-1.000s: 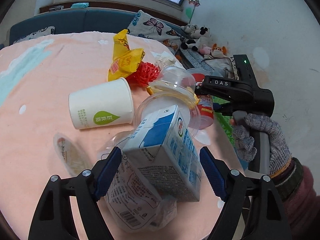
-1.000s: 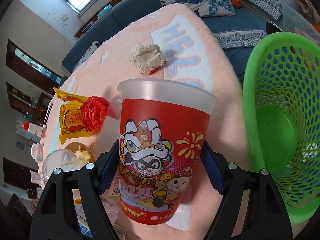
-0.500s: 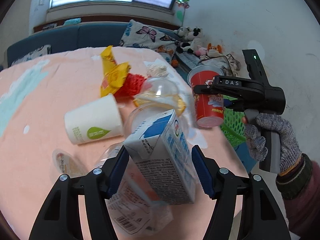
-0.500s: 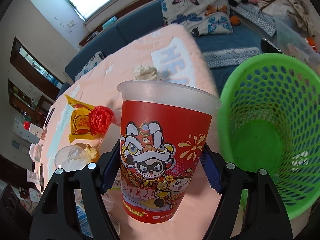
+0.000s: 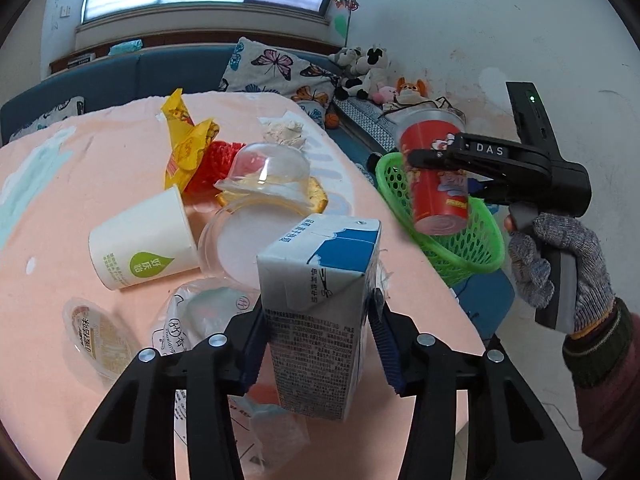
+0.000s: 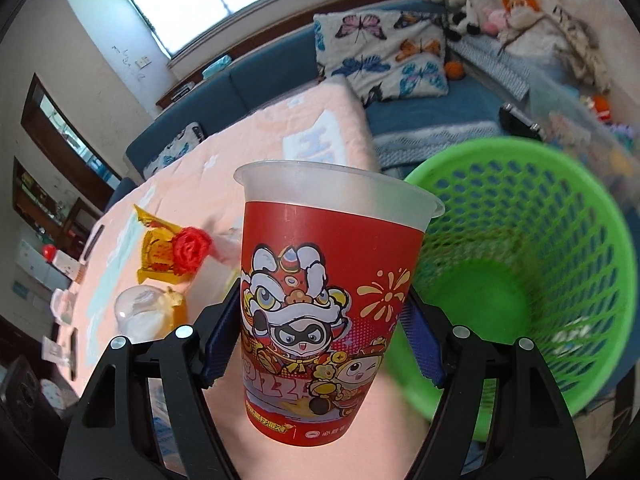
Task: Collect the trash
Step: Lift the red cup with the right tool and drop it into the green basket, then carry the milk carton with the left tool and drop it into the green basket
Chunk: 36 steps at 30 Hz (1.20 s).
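Observation:
My left gripper [image 5: 318, 344] is shut on a blue and white milk carton [image 5: 320, 304] and holds it above the table's trash. My right gripper [image 6: 320, 344] is shut on a red cartoon cup [image 6: 324, 320], upright, at the table's right edge beside the green mesh basket [image 6: 520, 276]. In the left wrist view the red cup [image 5: 436, 176] hangs over the near rim of the basket [image 5: 464, 252]. The basket looks nearly empty.
On the peach table [image 5: 80, 184] lie a white paper cup [image 5: 144, 240], a yellow wrapper [image 5: 186, 140], a red mesh ball [image 5: 212, 164], clear plastic lids [image 5: 268, 176], a crumpled tissue [image 5: 284, 132] and plastic wrappers [image 5: 192, 320]. A blue sofa [image 6: 256, 80] stands behind.
My left gripper closed on the milk carton and lifted it. My right gripper carried the red cup off the table toward the green basket.

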Tool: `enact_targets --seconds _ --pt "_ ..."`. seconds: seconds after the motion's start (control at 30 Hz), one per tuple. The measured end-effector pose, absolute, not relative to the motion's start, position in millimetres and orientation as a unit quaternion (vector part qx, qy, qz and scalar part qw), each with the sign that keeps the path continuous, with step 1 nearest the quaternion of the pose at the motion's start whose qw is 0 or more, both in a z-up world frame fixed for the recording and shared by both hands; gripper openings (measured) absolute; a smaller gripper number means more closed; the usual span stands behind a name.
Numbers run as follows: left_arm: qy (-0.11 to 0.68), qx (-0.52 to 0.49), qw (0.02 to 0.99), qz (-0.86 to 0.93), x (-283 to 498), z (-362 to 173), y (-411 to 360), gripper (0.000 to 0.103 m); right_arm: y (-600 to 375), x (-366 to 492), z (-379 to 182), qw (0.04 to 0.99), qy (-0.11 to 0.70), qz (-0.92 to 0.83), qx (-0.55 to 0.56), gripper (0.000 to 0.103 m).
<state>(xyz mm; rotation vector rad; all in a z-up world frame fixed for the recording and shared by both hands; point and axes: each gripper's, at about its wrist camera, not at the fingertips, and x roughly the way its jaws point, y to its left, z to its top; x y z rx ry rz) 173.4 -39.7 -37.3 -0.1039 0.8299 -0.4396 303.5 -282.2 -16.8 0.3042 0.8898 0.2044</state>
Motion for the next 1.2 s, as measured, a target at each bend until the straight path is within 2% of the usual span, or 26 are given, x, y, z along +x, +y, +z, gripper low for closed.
enact_targets --seconds 0.3,0.5,0.7,1.2 --pt "0.362 -0.043 0.900 -0.238 165 -2 -52 0.046 -336 317 -54 0.884 0.462 -0.006 0.074 0.073" --pt "0.352 -0.044 0.900 -0.252 180 21 -66 0.046 -353 330 -92 0.861 0.503 -0.018 0.068 0.074" --pt "0.347 -0.037 0.901 -0.258 197 33 -82 0.046 -364 331 -107 0.854 0.514 -0.014 0.082 0.075" --pt "0.367 0.000 0.880 -0.300 266 41 -184 0.046 -398 274 -53 0.884 0.459 -0.018 0.087 0.078"
